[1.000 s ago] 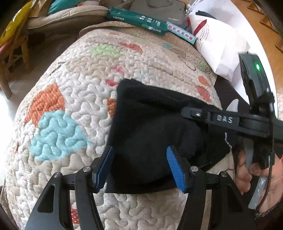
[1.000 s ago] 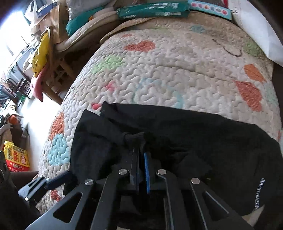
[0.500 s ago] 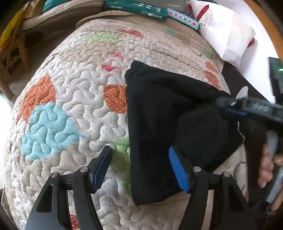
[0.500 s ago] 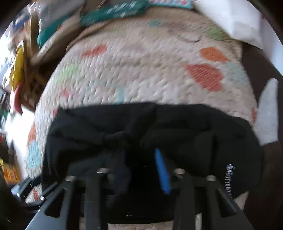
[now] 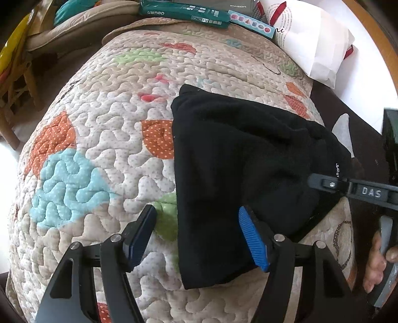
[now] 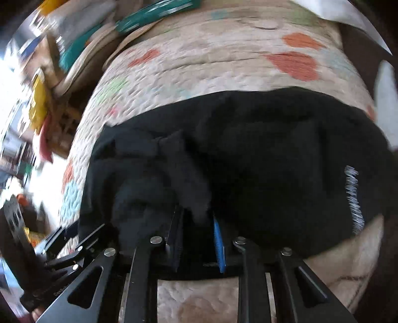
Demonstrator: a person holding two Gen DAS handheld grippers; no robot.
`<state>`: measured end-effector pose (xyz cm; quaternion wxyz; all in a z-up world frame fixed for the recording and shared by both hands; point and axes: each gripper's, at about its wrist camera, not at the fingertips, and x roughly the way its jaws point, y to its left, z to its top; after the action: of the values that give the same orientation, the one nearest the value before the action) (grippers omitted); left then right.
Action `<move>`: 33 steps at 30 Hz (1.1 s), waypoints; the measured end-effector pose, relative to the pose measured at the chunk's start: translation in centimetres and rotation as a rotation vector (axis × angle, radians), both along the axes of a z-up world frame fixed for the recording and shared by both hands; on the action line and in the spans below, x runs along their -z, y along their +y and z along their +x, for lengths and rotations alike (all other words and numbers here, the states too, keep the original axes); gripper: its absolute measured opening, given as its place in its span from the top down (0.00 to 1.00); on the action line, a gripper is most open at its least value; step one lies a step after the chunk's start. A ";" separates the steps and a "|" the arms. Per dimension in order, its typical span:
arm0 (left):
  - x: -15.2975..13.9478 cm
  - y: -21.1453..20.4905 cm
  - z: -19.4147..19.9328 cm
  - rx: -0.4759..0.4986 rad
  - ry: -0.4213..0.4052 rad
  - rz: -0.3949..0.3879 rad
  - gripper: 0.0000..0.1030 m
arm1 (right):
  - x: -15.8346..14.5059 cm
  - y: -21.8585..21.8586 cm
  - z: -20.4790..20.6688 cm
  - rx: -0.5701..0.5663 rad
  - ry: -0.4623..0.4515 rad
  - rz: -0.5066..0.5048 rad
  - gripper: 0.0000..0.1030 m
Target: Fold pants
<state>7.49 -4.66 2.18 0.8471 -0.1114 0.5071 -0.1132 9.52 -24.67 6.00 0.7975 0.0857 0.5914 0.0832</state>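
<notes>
Black fleece pants (image 5: 236,159) lie folded on a patchwork quilt (image 5: 104,139), with white lettering near their right edge (image 6: 353,196). My left gripper (image 5: 196,216) hovers over the pants' near left edge; its jaws are wide and still opening, and the pads touch nothing. My right gripper (image 6: 196,213) is low over the pants' near side and its jaws are closing. A raised fold of black cloth (image 6: 191,179) hangs between them, and I see no pad pressing on it. In the left wrist view the right gripper's finger (image 5: 328,184) lies across the pants' right corner.
Green packets (image 5: 184,12) and a white paper bag (image 5: 313,49) sit at the quilt's far end. A wooden chair (image 5: 15,82) with a cushion stands at the left. A person's hand (image 5: 375,263) holds the right gripper's handle. The left gripper's fingers (image 6: 62,236) show at the lower left.
The pants now lie further right and narrower, baring more quilt on the left. The right gripper let go its pinch, slid right and is narrowing again. The left gripper sank a little.
</notes>
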 end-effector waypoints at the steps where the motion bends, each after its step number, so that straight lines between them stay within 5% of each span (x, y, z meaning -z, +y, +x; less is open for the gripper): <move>1: 0.0 0.0 -0.1 0.001 -0.002 0.001 0.33 | -0.2 -1.0 -0.2 0.048 -0.009 -0.080 0.78; 4: 0.0 -0.1 -0.2 0.005 -0.013 0.007 0.33 | -0.9 -2.6 -1.0 0.156 -0.068 -0.287 0.74; 7: 0.0 -0.2 -0.4 0.006 -0.028 0.017 0.33 | -2.3 -2.9 -1.3 0.147 -0.115 -0.024 0.74; 11: 0.1 -0.3 -0.8 0.012 -0.054 0.025 0.32 | -2.7 1.0 -0.8 0.001 -0.122 0.044 0.74; 15: 0.1 -0.5 -1.3 0.033 -0.087 0.044 0.31 | 1.7 3.0 0.4 -0.047 -0.007 -0.118 0.64; 17: 0.2 -0.3 -1.4 0.034 -0.106 0.035 0.31 | 1.0 2.8 0.7 -0.033 -0.002 -0.118 0.60; 20: 0.3 -0.3 -1.8 0.028 -0.134 0.026 0.28 | -2.5 3.4 0.9 -0.026 -0.113 -0.182 0.60; 26: 0.5 -0.2 -2.7 0.038 -0.191 0.028 0.28 | -3.8 9.2 5.5 -0.226 -0.093 -0.045 0.60; 33: 0.7 -0.6 -2.8 0.028 -0.208 0.035 0.25 | -2.6 18.3 9.5 -0.518 -0.093 -0.136 0.60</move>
<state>4.66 -5.23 1.47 0.8954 -0.0773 0.4198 -0.1271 19.02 -6.32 8.59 0.7799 -0.1259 0.5606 0.2483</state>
